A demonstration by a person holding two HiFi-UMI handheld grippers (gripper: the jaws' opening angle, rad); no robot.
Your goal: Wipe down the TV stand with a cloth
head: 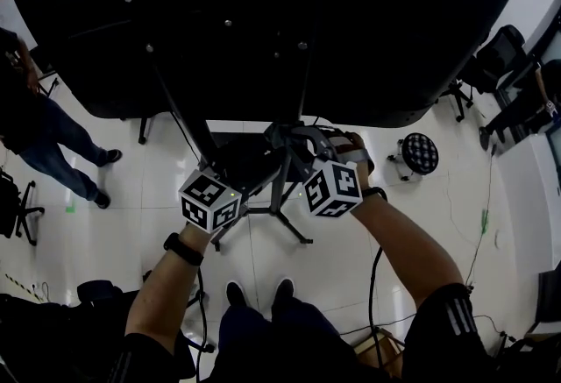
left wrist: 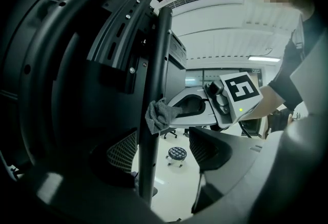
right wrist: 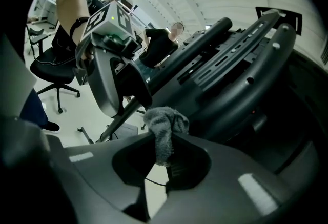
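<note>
The TV stand's black pole rises under the big black TV back. My right gripper is shut on a small grey cloth, and the cloth is pressed against the side of the pole. In the left gripper view the right gripper reaches in from the right. My left gripper stands open with the pole between its jaws; a gap shows beside the right jaw. In the head view both grippers, left and right, meet at the pole.
The stand's base legs spread over the white tiled floor by my shoes. A person in jeans stands at the left. Office chairs and a round stool are at the right. Cables lie on the floor.
</note>
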